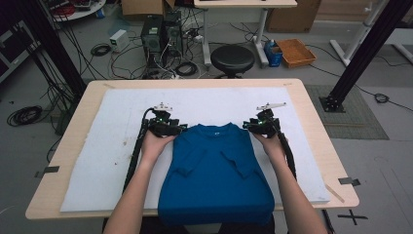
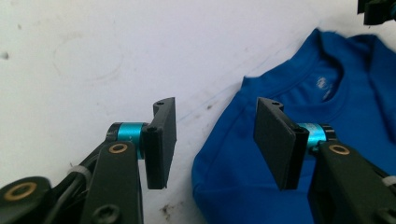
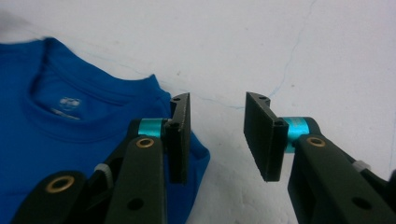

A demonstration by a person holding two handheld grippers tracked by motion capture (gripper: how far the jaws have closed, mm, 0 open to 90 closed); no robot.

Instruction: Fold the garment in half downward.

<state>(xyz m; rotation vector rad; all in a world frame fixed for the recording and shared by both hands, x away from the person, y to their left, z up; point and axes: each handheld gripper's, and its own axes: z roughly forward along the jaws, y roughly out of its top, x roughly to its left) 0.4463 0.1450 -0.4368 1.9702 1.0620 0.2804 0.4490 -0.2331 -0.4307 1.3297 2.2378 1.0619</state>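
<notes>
White mat (image 1: 112,146) w/ blue shirt (image 1: 214,170); orange crate (image 1: 295,51) behind.

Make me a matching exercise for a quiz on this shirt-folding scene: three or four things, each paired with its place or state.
Things:
1. blue T-shirt
2. left gripper
3. right gripper
4. round stool

Places or states:
A. on the floor beyond the table
B. at the shirt's right shoulder, jaws apart
C. flat on the white mat, sleeves folded in
D. at the shirt's left shoulder, jaws apart

Pairs: 1-C, 2-D, 3-B, 4-A
</notes>
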